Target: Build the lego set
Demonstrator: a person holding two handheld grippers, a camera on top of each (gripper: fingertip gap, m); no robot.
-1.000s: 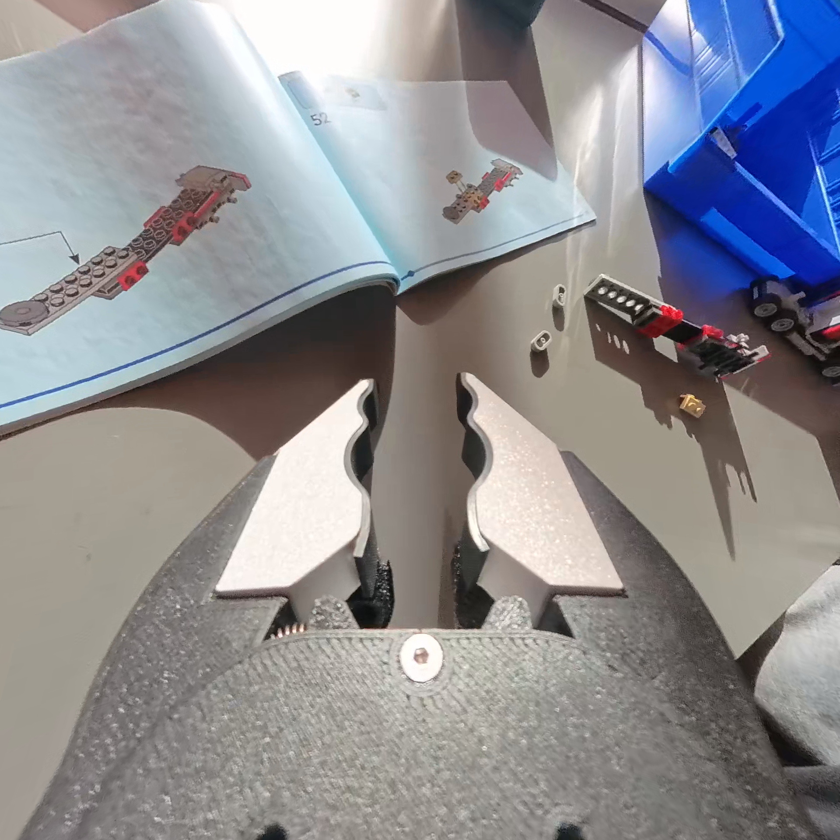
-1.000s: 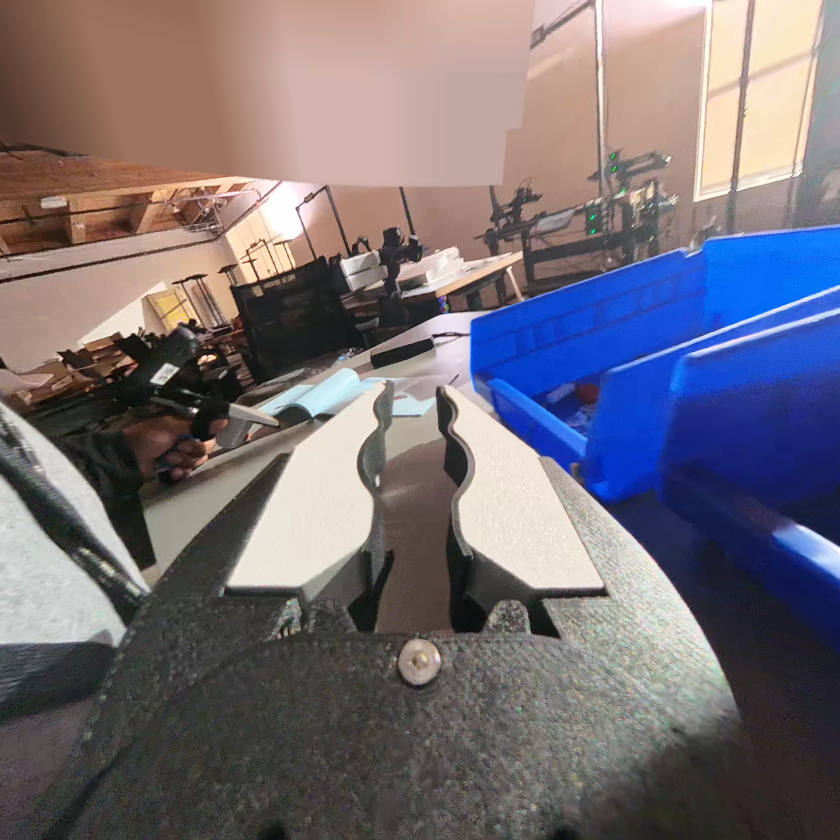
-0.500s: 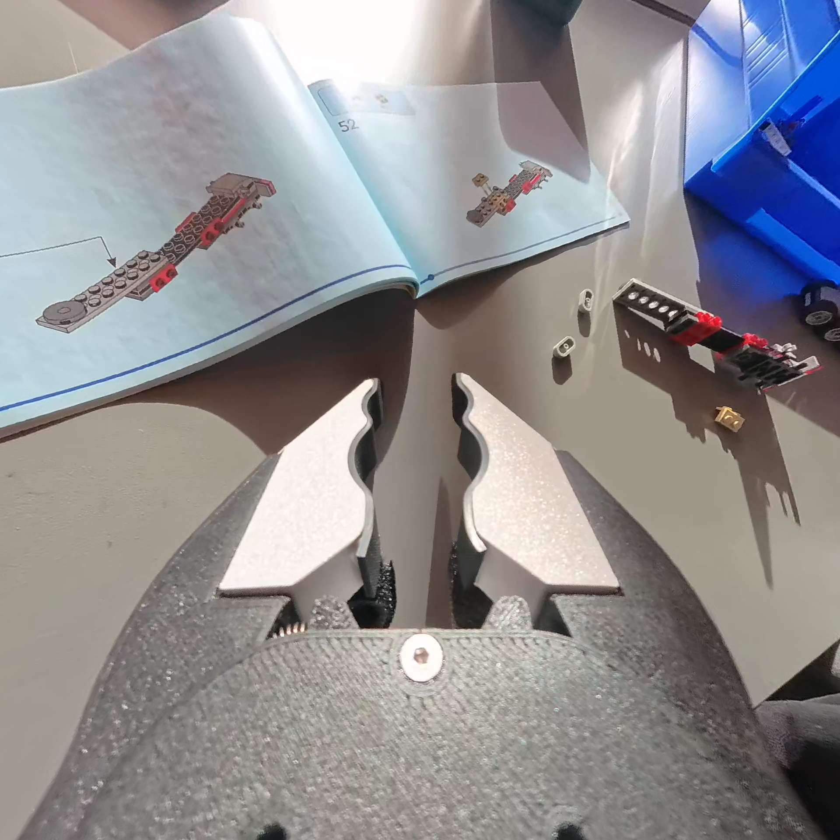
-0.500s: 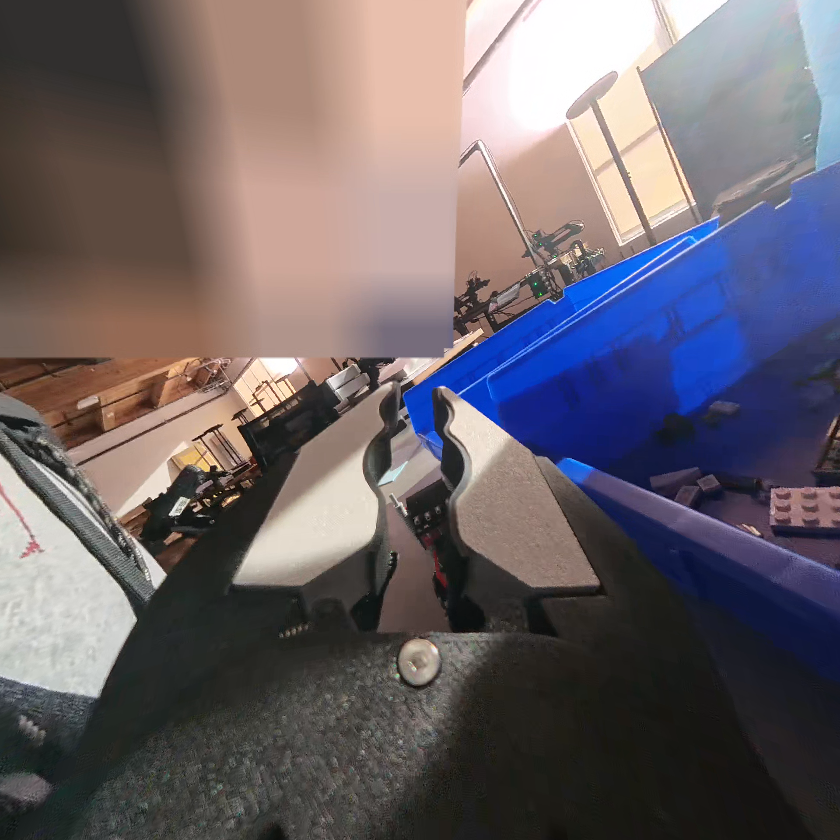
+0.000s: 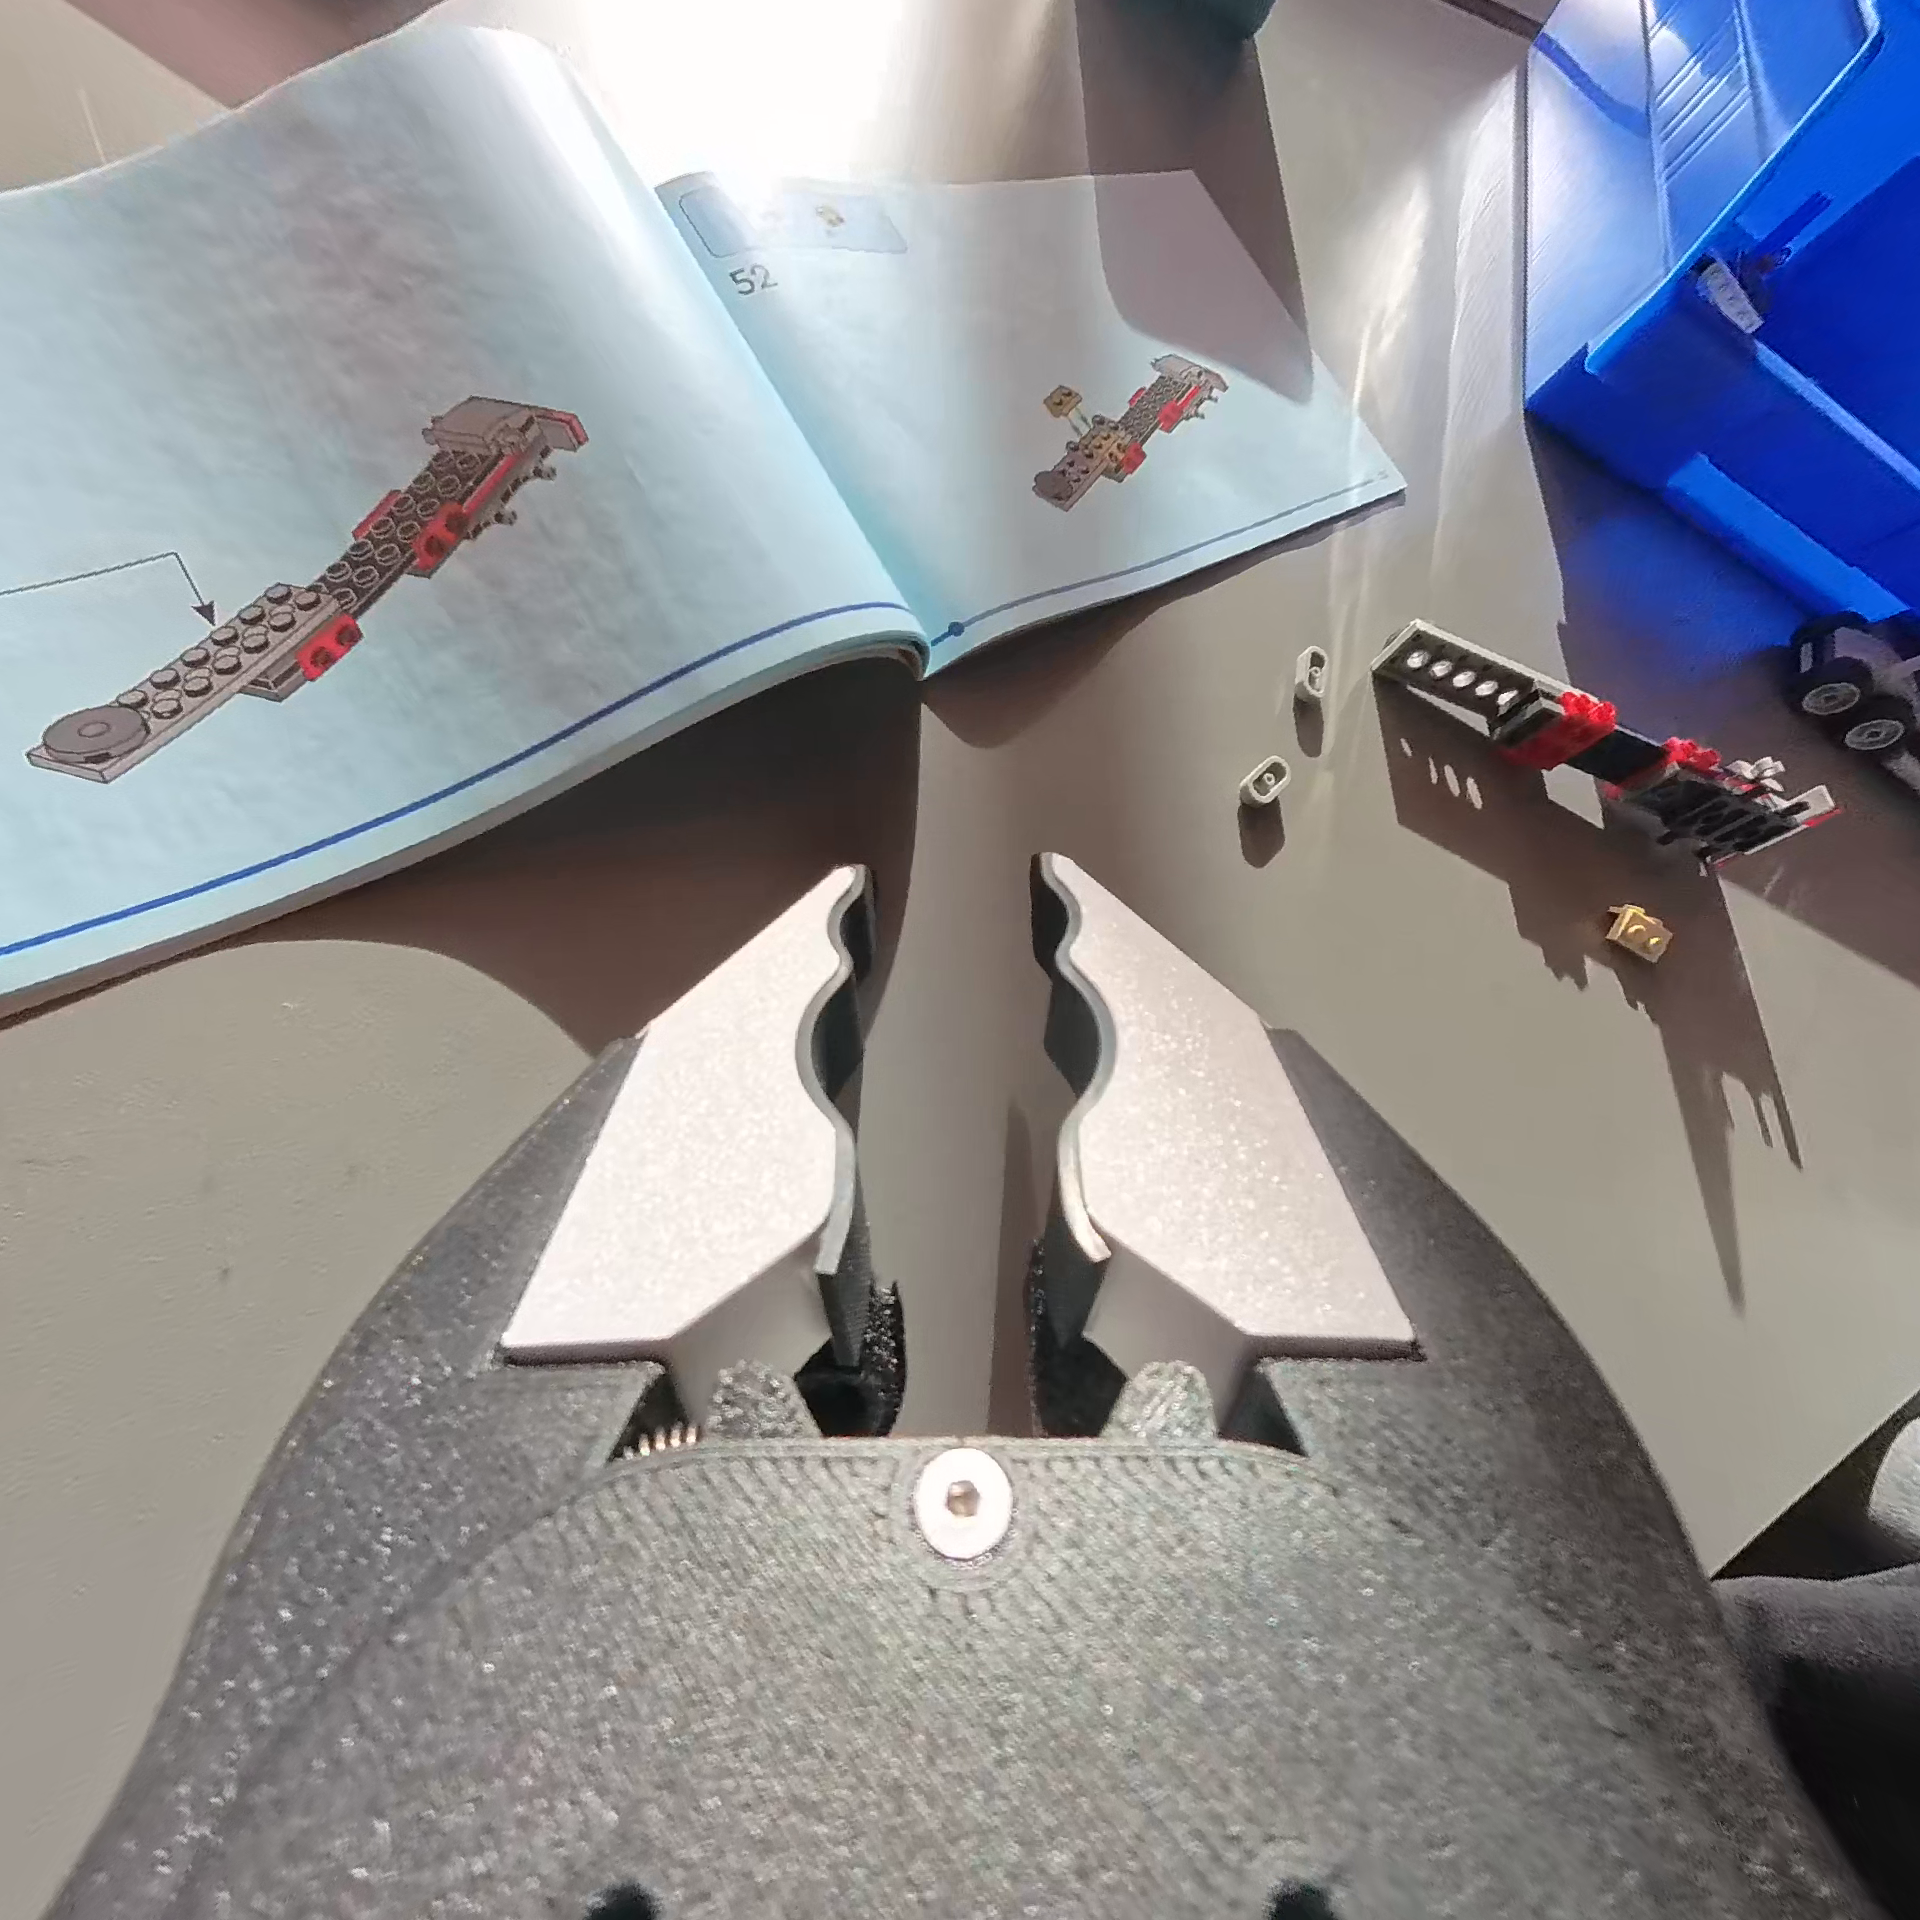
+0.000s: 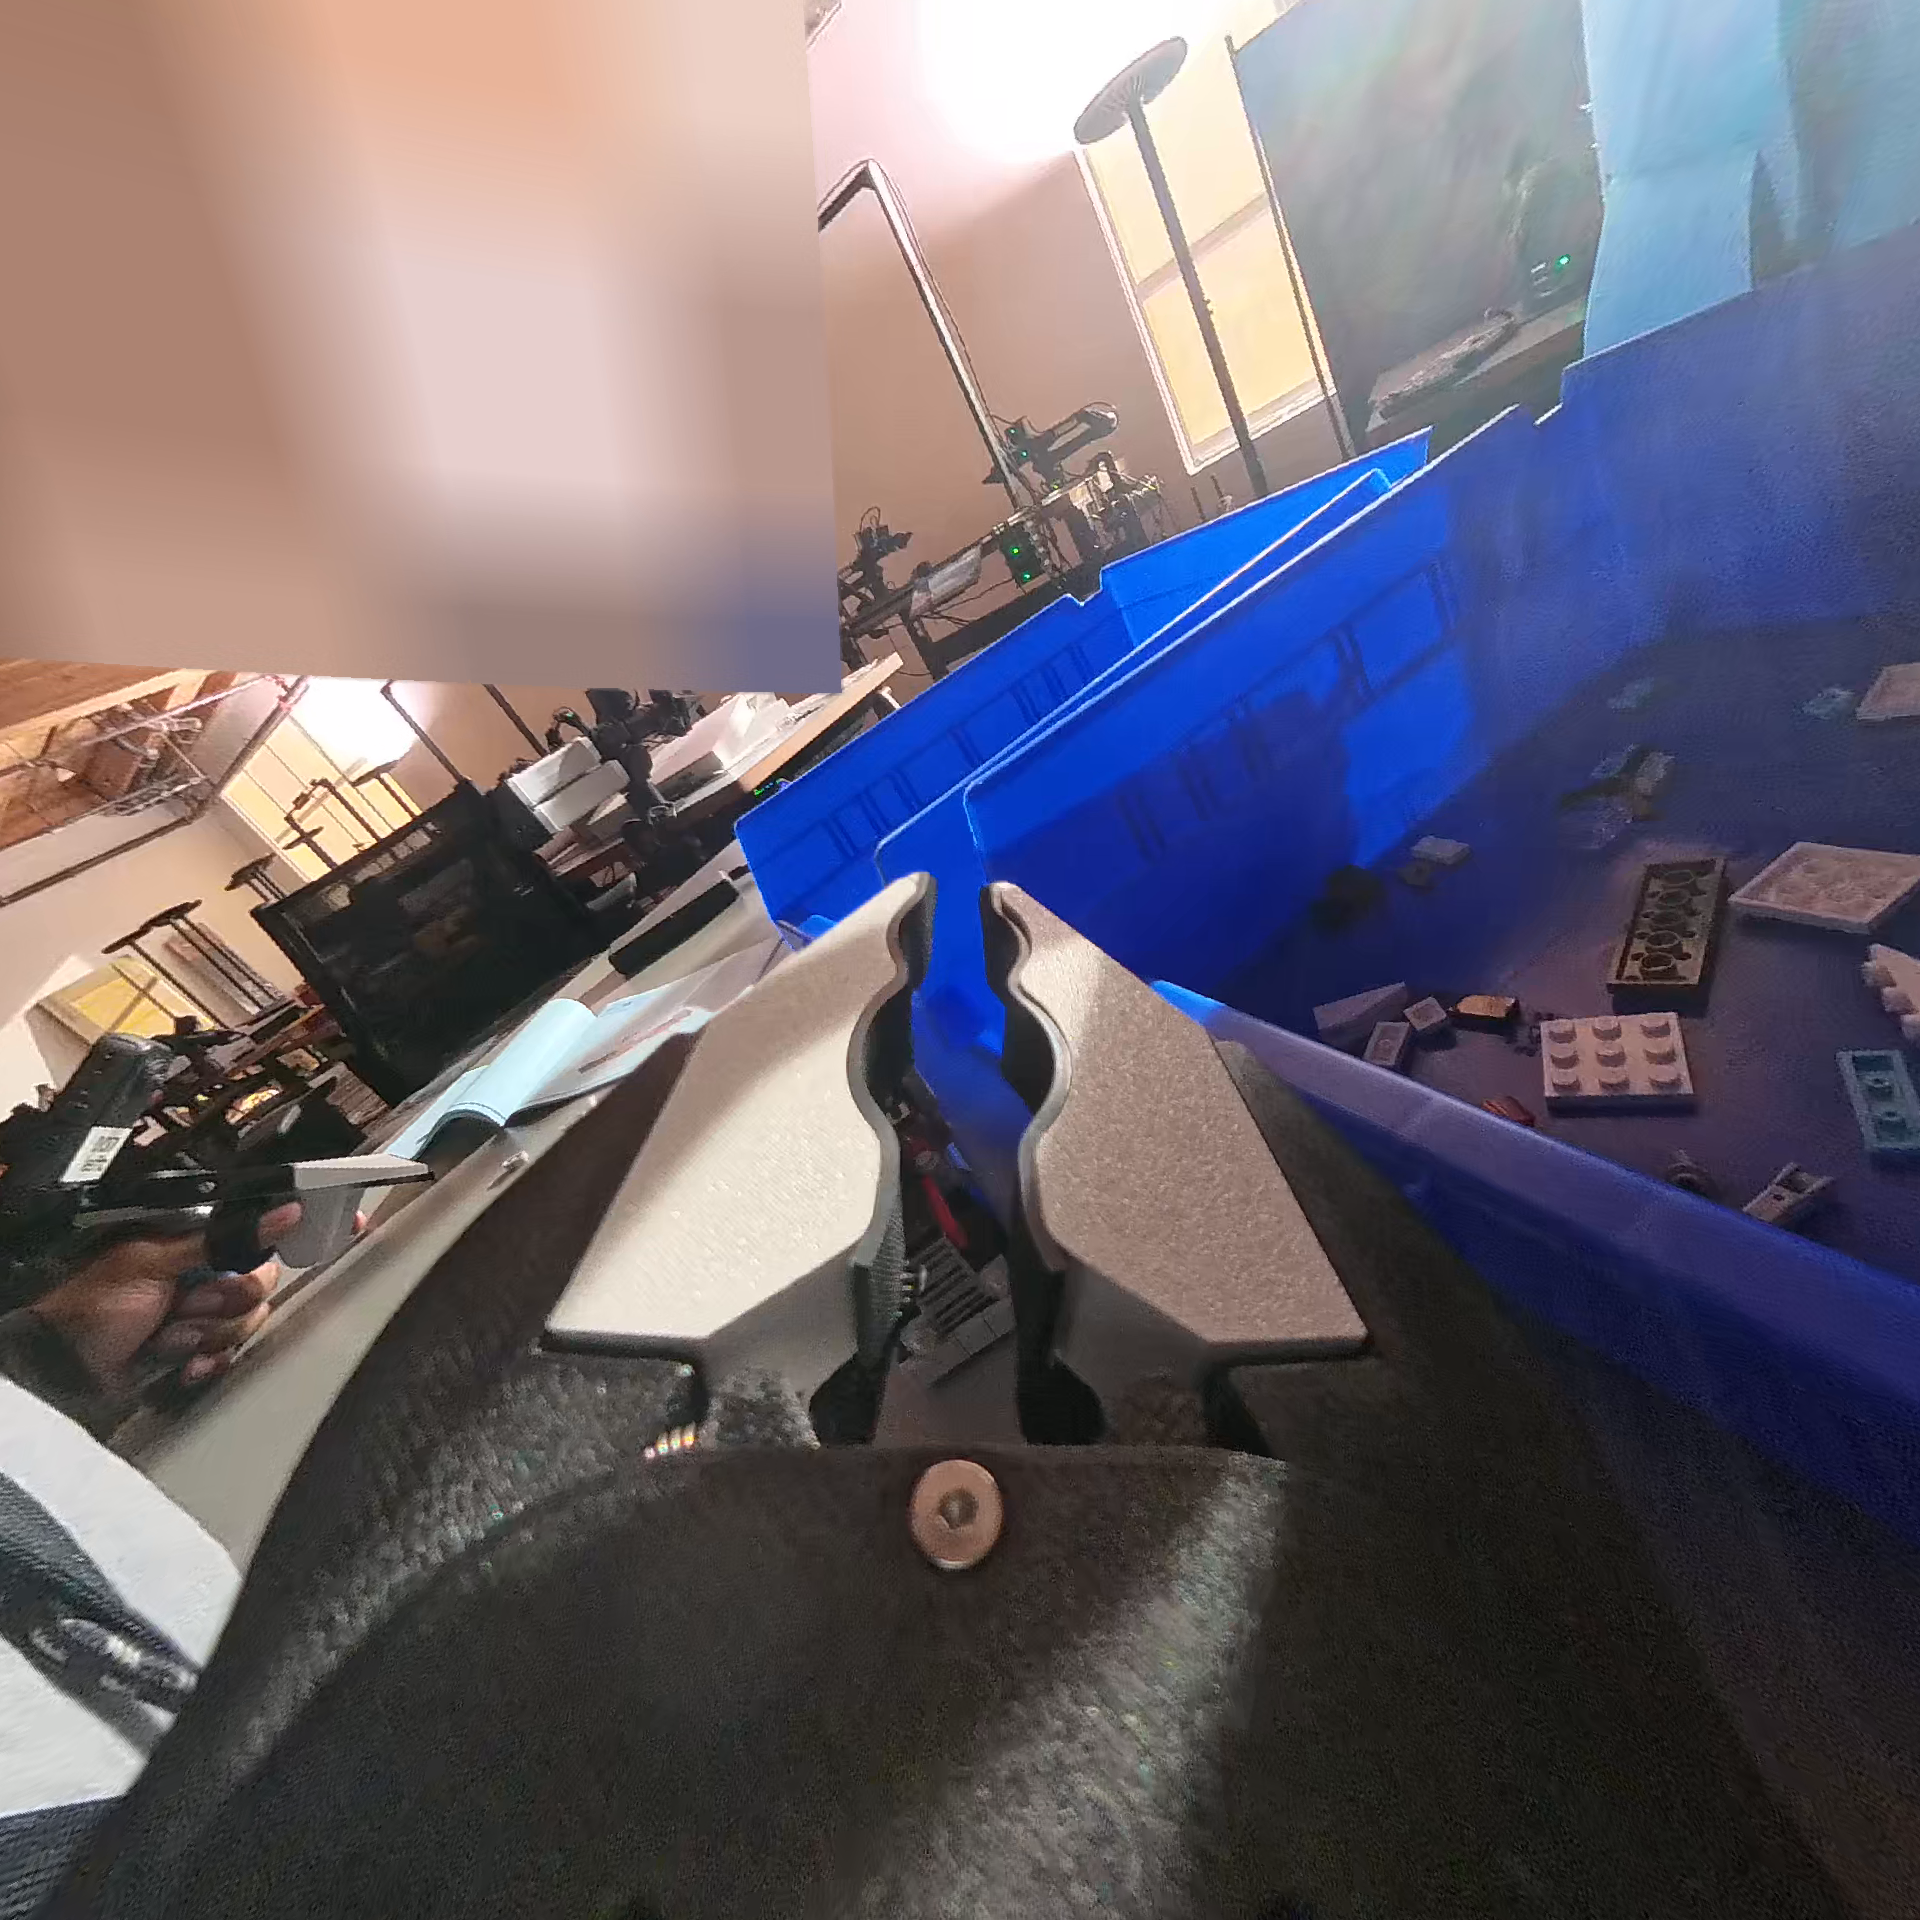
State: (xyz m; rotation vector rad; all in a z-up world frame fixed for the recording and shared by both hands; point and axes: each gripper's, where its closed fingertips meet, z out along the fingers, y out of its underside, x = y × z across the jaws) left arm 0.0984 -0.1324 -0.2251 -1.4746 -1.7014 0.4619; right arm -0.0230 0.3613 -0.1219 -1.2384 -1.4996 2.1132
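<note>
My left gripper (image 5: 951, 883) is open and empty, hovering over the grey table just in front of the open instruction booklet (image 5: 520, 416). To its right lie a long black, grey and red lego assembly (image 5: 1600, 748), two small grey pieces (image 5: 1312, 673) (image 5: 1262, 779) and a small tan piece (image 5: 1636, 928). My right gripper (image 6: 956, 899) is tilted beside a blue bin (image 6: 1455, 727), its jaws only a narrow gap apart with nothing between them. Part of the assembly (image 6: 940, 1195) shows on the table through that gap.
The blue bin (image 5: 1766, 364) stands at the table's far right and holds several loose bricks, among them a grey plate (image 6: 1616, 1060). A wheeled lego truck (image 5: 1860, 696) sits beside it. A hand (image 6: 156, 1309) holds the left gripper at the left of the right wrist view. My right fingertips sit around 50 cm from my left ones. The right gripper is farther from the small tan piece (image 5: 1636, 928), some 30 cm, than the left, some 20 cm.
My right gripper has swung right and tilted, bringing the bin's inside into view, and its jaws have narrowed. My left gripper has drifted slightly left; its jaws are unchanged.
</note>
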